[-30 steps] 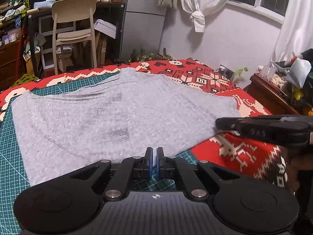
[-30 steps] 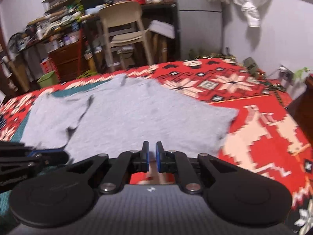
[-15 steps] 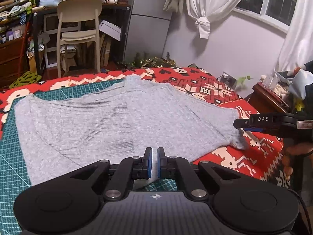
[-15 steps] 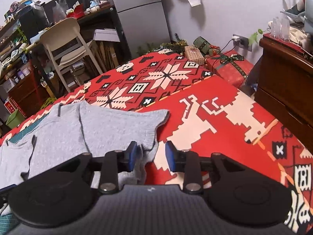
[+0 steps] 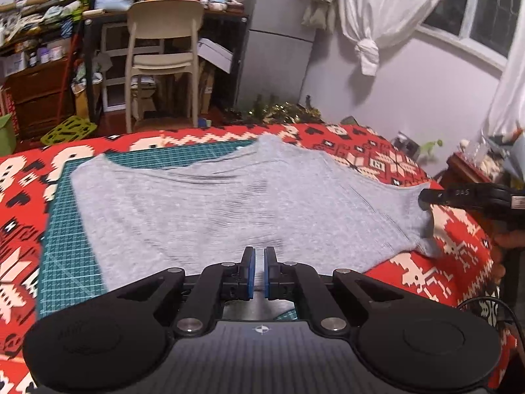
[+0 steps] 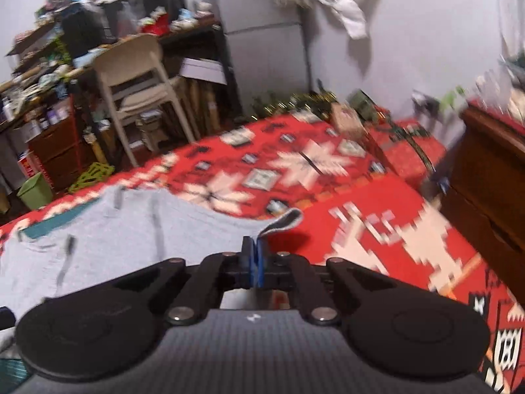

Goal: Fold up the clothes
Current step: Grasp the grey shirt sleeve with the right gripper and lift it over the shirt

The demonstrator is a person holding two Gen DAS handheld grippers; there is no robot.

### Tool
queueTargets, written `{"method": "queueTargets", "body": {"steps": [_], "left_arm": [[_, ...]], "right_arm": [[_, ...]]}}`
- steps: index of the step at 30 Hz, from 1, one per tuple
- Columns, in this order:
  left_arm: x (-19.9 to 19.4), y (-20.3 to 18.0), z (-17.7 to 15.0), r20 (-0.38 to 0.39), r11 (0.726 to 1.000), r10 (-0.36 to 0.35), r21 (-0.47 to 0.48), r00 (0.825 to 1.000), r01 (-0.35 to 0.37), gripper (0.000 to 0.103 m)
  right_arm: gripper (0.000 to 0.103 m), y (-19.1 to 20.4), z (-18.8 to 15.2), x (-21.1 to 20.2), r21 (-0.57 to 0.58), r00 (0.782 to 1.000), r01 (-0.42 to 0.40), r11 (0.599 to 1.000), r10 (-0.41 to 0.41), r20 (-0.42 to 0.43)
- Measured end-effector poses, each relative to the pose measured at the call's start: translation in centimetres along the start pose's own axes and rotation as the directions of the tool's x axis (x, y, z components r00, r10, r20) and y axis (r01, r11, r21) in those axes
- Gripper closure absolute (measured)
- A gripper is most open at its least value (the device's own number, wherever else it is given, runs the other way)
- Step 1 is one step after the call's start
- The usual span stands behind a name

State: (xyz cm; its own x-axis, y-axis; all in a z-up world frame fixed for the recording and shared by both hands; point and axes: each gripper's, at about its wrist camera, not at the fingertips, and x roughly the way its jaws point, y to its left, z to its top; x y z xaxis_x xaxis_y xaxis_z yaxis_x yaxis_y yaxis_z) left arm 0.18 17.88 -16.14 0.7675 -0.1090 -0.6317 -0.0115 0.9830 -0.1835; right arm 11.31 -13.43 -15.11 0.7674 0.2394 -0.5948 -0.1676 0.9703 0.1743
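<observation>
both grippers pinch a grey knit top on a green cutting mat.
right gripper clamps the top's far-right corner; left gripper, jaws narrow, grips its near hem.

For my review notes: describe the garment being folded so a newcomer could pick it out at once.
Start from the red patterned blanket covering the bed; a green gridded cutting mat lies on it. Spread flat across both is the grey knit shirt, the only plain, unpatterned fabric there, with one edge pinched in the left gripper and its sleeve cuff in the right gripper.
</observation>
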Motion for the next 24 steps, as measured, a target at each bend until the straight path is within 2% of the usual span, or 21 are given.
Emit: {"method": "queueTargets", "body": {"steps": [7,14,19,24], "left_arm": [[-2.9,3.2,-0.2,0.053,0.996,0.034,-0.080,0.998,-0.030,0.100],[-6.4,6.5,-0.9,0.116,0.988,0.093,-0.137,0.989,-0.077,0.100],[-7.8,9.0,-1.7,0.125,0.979,0.129,-0.172,0.984,-0.107,0.100],[-8.4,11.1,-2.4,0.120,0.968,0.153,-0.216,0.981,-0.125,0.100]], "right_arm": [[0.101,9.7,2.7,-2.9,-0.133,0.986,-0.155,0.979,0.162,0.046],[0.101,20.8,2.1,-4.3,-0.262,0.954,-0.285,0.922,0.299,0.017],[0.101,26.4,1.0,-3.6,-0.322,0.944,-0.318,0.892,0.331,-0.015],[0.101,28.8,-0.1,-1.8,-0.339,0.941,-0.333,0.880,0.334,-0.056]]}}
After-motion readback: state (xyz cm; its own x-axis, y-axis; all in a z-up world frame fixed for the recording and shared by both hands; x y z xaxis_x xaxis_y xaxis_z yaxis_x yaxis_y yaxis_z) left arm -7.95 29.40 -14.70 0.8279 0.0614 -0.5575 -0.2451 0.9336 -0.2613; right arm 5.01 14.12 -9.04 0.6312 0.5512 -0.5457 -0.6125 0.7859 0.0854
